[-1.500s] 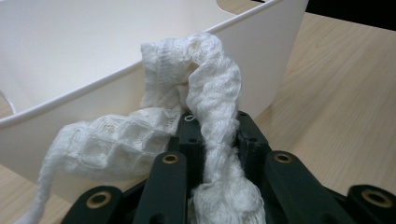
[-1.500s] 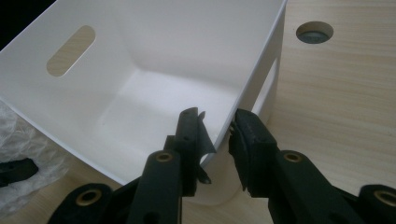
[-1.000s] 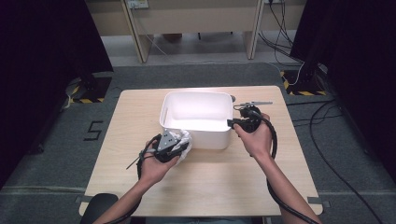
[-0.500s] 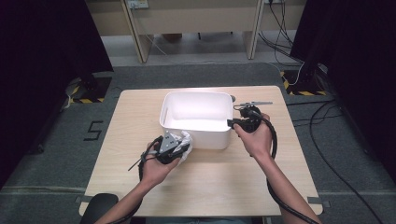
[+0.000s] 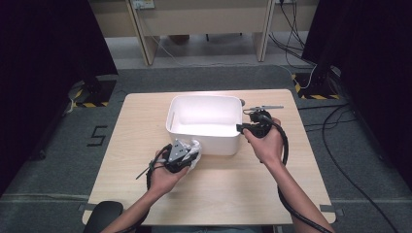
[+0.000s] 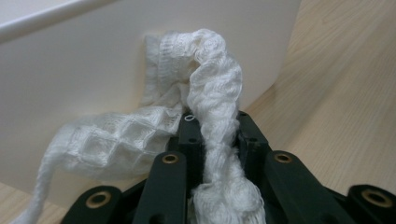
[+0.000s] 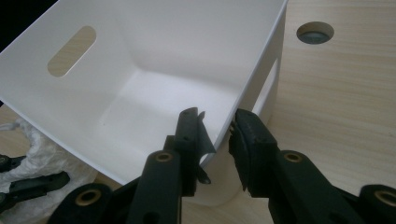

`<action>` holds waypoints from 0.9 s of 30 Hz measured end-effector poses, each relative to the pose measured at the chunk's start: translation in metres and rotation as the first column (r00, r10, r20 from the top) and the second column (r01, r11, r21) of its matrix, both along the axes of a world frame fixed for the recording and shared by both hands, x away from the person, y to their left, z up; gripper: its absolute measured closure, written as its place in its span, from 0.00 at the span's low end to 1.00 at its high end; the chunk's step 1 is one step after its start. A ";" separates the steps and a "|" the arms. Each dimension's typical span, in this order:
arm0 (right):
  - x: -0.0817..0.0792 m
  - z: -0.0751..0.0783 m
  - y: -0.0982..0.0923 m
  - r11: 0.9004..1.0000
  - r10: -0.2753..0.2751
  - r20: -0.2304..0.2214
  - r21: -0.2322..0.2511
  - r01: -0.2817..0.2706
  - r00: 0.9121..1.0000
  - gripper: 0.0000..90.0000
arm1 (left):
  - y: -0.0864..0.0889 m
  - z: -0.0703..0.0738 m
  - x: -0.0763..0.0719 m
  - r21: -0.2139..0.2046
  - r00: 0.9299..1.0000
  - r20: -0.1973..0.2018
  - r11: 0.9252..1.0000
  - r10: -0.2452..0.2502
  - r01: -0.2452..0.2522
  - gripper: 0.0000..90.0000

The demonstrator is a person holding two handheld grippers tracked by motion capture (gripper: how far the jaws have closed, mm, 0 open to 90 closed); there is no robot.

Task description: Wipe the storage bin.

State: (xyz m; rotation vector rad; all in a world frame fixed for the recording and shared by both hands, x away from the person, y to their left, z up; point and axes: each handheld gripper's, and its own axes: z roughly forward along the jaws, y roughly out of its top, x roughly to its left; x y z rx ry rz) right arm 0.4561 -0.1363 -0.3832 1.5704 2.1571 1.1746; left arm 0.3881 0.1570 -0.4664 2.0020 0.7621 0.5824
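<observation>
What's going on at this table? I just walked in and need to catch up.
A person at a wooden table works with a gripper in each hand. The left gripper is shut on a white waffle-weave cloth, held right against the outside wall of a white bin. The right gripper straddles the bin's rim at a near corner, one jaw inside and one outside, apparently steadying it. The bin looks empty, so the cloth is not in it yet.

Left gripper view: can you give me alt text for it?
The left tool is shut on a white waffle-weave cloth, which bunches up against the outer wall of a white plastic bin. Light wooden table lies at right.
</observation>
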 end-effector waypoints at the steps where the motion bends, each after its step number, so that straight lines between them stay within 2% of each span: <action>1: 0.000 0.000 0.000 1.000 0.000 -0.001 0.000 0.000 1.000 0.80 | 0.000 0.000 0.000 0.003 1.000 -0.001 1.000 -0.001 0.001 0.84; 6: 0.000 0.000 0.000 1.000 0.001 -0.001 -0.001 -0.001 1.000 0.80 | -0.001 -0.005 0.000 0.015 1.000 0.008 1.000 0.000 0.000 0.84; 21: 0.000 0.000 0.000 1.000 -0.001 0.001 0.000 0.001 1.000 0.80 | -0.004 -0.022 0.004 0.028 1.000 -0.013 1.000 0.002 -0.001 0.84; 27: 0.000 0.000 0.000 1.000 -0.002 0.001 0.000 0.002 1.000 0.79 | -0.005 -0.023 0.005 0.032 1.000 -0.016 0.999 0.002 -0.001 0.84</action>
